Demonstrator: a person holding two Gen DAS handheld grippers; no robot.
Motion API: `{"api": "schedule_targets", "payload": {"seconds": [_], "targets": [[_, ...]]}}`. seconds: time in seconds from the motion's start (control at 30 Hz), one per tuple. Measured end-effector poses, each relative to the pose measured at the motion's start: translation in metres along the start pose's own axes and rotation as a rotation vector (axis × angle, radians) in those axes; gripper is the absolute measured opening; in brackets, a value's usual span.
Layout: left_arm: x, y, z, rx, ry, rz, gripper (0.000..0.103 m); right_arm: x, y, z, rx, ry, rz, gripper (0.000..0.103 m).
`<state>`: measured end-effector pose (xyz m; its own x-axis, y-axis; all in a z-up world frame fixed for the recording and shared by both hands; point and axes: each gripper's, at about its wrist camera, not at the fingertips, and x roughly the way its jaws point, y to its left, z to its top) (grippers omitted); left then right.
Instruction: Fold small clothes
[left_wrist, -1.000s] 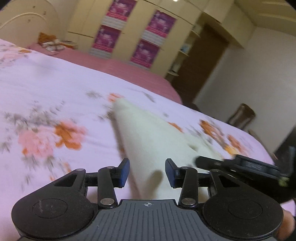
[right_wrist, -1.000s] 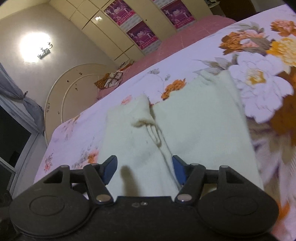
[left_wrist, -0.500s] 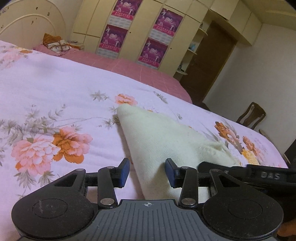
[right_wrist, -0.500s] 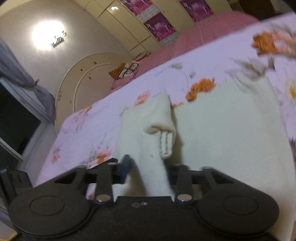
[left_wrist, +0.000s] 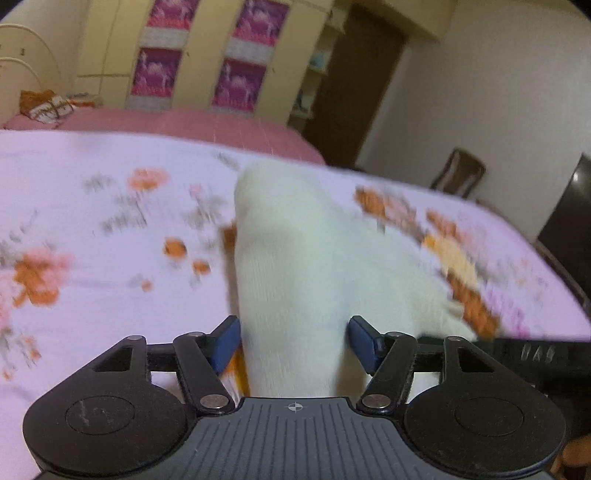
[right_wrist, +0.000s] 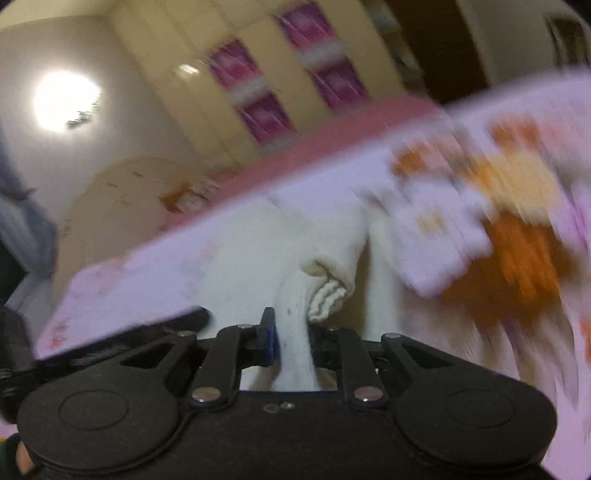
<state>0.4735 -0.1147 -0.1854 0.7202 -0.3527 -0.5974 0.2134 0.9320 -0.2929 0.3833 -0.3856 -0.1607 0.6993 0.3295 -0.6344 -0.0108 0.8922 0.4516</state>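
Both grippers on the cream garment, mid-bed!

Right hand-held gripper (right_wrist: 291, 338) pinches a fold of the cream garment (left_wrist: 306, 266) tight; left hand-held gripper (left_wrist: 293, 341) gapes wide, cloth between its fingers, ungripped. Garment lies on the floral bed (left_wrist: 92, 280), picture blurred.

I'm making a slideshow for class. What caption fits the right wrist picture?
Right gripper pinches the cream knit garment on the floral bedsheet.

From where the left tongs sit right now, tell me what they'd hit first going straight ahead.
The cream garment: it already lies between the open left tongs and stretches ahead of them over the floral bedsheet. Blur leaves depth uncertain.
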Motion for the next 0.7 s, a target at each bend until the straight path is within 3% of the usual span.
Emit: {"api": "schedule_targets", "payload": {"seconds": [0.07, 0.17, 0.27, 0.37, 0.47, 0.6, 0.7], "targets": [[-0.001, -0.001, -0.003, -0.001, 0.008, 0.004, 0.065, 0.0, -0.012, -0.001, 0.062, 0.007, 0.021, 0.023], [-0.011, 0.001, -0.005, -0.012, 0.022, 0.0, 0.065, -0.018, -0.017, -0.001, 0.105, -0.004, 0.049, 0.04], [-0.017, 0.0, -0.017, -0.013, 0.053, -0.008, 0.065, -0.031, -0.019, -0.009, 0.105, 0.036, 0.063, 0.043], [-0.022, -0.002, -0.034, 0.003, 0.06, -0.007, 0.065, -0.041, -0.024, -0.025, 0.088, 0.08, 0.045, 0.037], [-0.028, -0.007, -0.038, 0.017, 0.069, -0.006, 0.066, -0.047, -0.024, -0.036, 0.081, 0.098, 0.025, 0.011], [-0.032, -0.013, -0.04, 0.03, 0.078, -0.017, 0.066, -0.066, -0.016, -0.036, 0.054, 0.055, 0.067, 0.009], [-0.035, -0.016, -0.04, 0.02, 0.083, -0.028, 0.066, -0.075, -0.006, -0.035, -0.039, 0.019, -0.043, 0.006]]}}
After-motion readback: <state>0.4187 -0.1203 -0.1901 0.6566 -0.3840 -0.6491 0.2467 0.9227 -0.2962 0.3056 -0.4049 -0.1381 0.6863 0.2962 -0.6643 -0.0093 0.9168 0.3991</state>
